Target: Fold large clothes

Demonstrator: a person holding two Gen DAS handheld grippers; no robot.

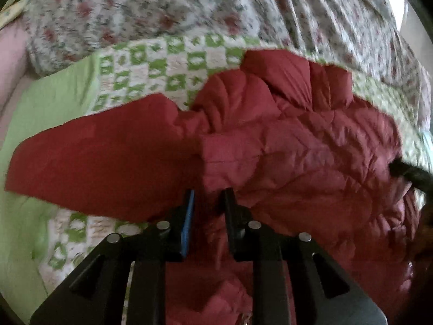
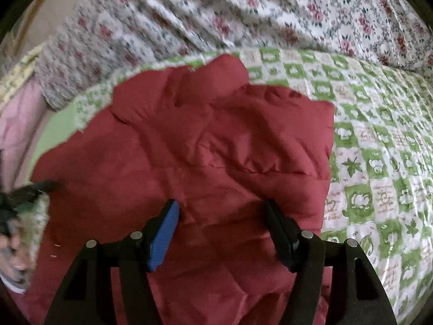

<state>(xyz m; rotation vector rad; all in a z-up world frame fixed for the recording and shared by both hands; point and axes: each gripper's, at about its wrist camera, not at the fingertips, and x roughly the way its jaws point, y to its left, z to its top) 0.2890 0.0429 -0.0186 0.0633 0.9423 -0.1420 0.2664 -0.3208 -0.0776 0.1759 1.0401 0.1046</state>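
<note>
A red puffer jacket (image 1: 297,149) lies on a green-and-white checked quilt (image 1: 151,65). One sleeve (image 1: 94,157) stretches out to the left in the left wrist view. My left gripper (image 1: 208,197) is over the jacket near where the sleeve joins the body, its jaws a narrow gap apart with red fabric between them. In the right wrist view the jacket (image 2: 203,149) fills the middle. My right gripper (image 2: 222,211) is open and empty, just above the jacket's near part.
A floral sheet (image 2: 243,13) is bunched along the far side of the quilt (image 2: 379,162). A pink cover (image 2: 16,113) lies at the far left. The left gripper's dark tip (image 2: 29,189) shows at the left edge of the right wrist view.
</note>
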